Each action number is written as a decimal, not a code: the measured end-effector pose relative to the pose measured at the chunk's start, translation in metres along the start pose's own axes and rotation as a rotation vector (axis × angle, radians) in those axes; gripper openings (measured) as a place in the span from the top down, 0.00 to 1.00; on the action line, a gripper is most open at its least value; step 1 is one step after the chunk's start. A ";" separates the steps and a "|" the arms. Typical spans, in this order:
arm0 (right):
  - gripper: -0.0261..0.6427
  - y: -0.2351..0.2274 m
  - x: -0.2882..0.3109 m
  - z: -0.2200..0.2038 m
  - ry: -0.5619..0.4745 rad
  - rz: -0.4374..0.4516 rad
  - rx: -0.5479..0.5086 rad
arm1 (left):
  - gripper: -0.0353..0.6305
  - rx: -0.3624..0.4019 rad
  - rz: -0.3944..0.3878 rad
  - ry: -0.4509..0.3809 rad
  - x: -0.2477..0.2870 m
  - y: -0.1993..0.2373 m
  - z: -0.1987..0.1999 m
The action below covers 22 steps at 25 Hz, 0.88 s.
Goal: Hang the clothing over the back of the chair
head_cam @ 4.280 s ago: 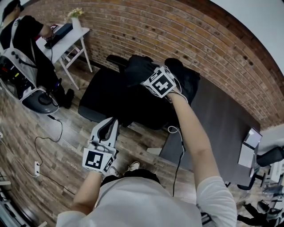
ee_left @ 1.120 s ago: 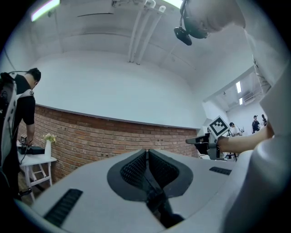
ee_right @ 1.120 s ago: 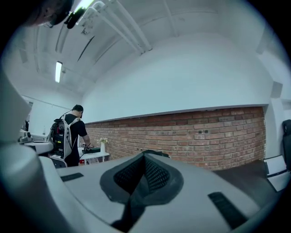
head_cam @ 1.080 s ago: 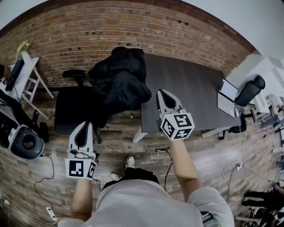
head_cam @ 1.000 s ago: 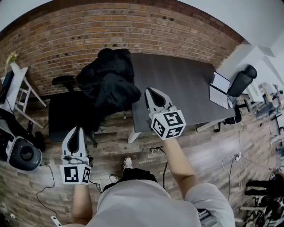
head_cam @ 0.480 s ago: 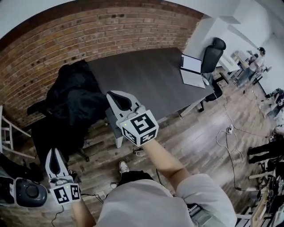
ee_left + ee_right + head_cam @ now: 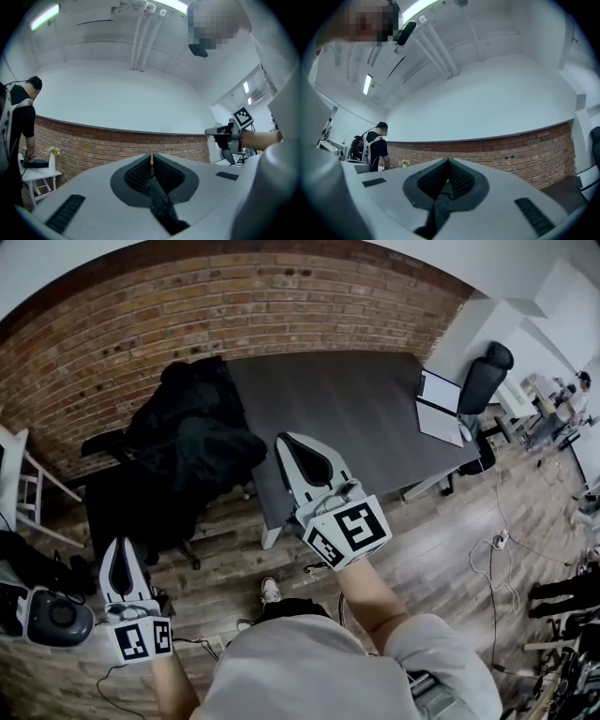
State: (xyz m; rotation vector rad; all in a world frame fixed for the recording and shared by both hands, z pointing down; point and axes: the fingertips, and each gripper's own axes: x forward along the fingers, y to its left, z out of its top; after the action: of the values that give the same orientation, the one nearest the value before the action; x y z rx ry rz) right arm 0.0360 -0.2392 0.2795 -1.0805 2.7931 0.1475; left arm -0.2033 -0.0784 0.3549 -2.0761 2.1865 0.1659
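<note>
The black clothing [image 7: 192, 437] lies draped over the back of the black office chair [image 7: 117, 507], which stands by the brick wall at the left end of the dark table [image 7: 356, 413]. Neither gripper touches it. My left gripper [image 7: 118, 542] is low at the lower left, shut and empty, short of the chair. The right gripper [image 7: 284, 440] is raised over the table's near edge, to the right of the clothing, also shut with nothing in it. In the two gripper views, the left gripper [image 7: 151, 157] and the right gripper [image 7: 448, 161] point at the brick wall, pads together.
A white notebook-like thing [image 7: 439, 407] lies at the table's right end, with another office chair [image 7: 485, 374] behind it. A round grey device [image 7: 52, 617] sits on the floor at the left. Cables [image 7: 495, 542] trail over the wooden floor. A person [image 7: 375, 147] stands at a white side table [image 7: 40, 176].
The right gripper has let go of the clothing, pulled back from the chair and risen nearer the camera. The head view has swung about. The left gripper stays low at the left.
</note>
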 end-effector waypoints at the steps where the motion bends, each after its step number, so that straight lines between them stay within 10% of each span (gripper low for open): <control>1: 0.93 0.000 -0.003 0.002 -0.006 -0.002 0.004 | 0.89 0.002 0.006 -0.001 -0.001 0.001 0.001; 22: 0.93 -0.008 -0.035 0.004 -0.008 -0.055 0.041 | 0.89 0.046 0.086 0.007 -0.019 0.022 0.018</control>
State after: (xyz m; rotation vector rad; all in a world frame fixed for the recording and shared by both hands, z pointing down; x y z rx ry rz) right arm 0.0672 -0.2213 0.2809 -1.1431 2.7435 0.0878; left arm -0.2238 -0.0554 0.3398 -1.9638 2.2626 0.1156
